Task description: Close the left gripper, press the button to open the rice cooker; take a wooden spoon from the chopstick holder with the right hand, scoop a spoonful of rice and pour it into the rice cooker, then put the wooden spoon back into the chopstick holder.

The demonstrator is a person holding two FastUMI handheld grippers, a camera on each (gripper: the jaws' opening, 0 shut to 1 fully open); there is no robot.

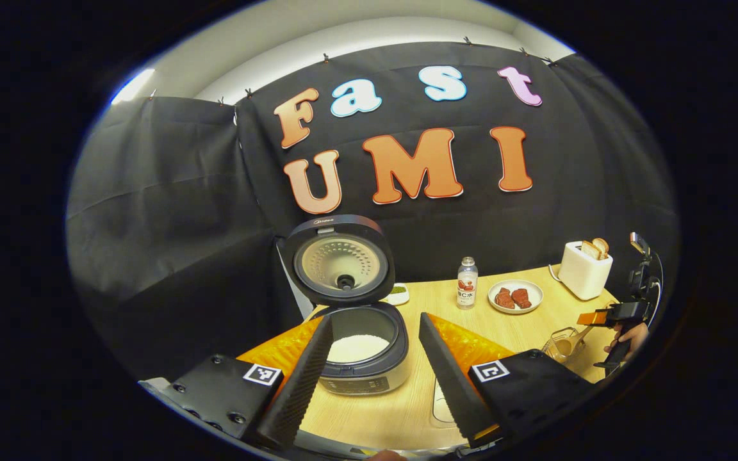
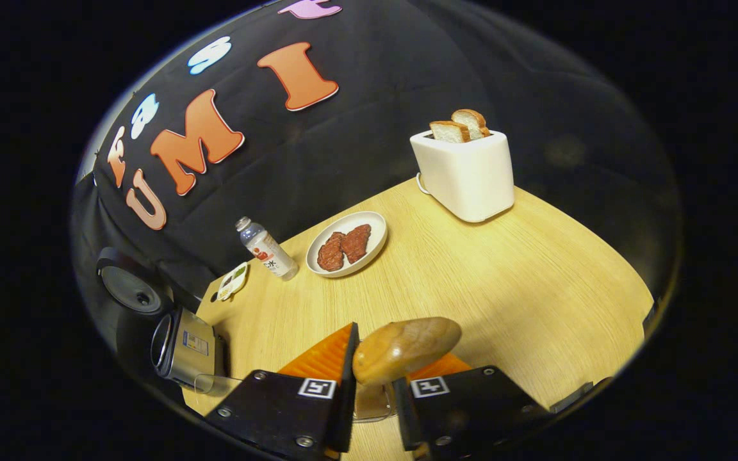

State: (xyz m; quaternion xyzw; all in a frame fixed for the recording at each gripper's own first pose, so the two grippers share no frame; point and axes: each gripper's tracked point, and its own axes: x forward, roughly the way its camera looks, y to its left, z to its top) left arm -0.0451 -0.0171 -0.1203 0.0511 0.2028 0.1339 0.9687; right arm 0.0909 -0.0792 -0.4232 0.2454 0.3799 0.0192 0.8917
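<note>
My left hand-held gripper [image 1: 375,333] hangs above the near edge of the wooden surface [image 1: 523,326], its two fingers spread wide with nothing between them. Just beyond them stands the rice cooker [image 1: 359,349], its lid [image 1: 339,259] swung fully up and back; white rice [image 1: 357,347] lies in the inner pot.

Off to my right in the left gripper view, my right hand-held gripper [image 1: 590,318] hovers over a wire chopstick holder [image 1: 564,342] that stands on the surface, with my hand [image 1: 628,339] on its grip.

In the right gripper view, my right hand-held gripper [image 2: 372,365] is pinching the wooden spoon [image 2: 406,349]: the fingers sit close together on either side of the spoon, whose rounded bowl bulges above them. I cannot tell how far the spoon is out of the holder.

Farther back on the surface are a small bottle [image 2: 266,250], a plate [image 2: 369,246] carrying two reddish-brown pieces of food [image 2: 344,246], and a white toaster [image 2: 465,176] with two bread slices [image 2: 459,126] poking from its slots. A small dish [image 2: 233,280] rests near the rice cooker.
</note>
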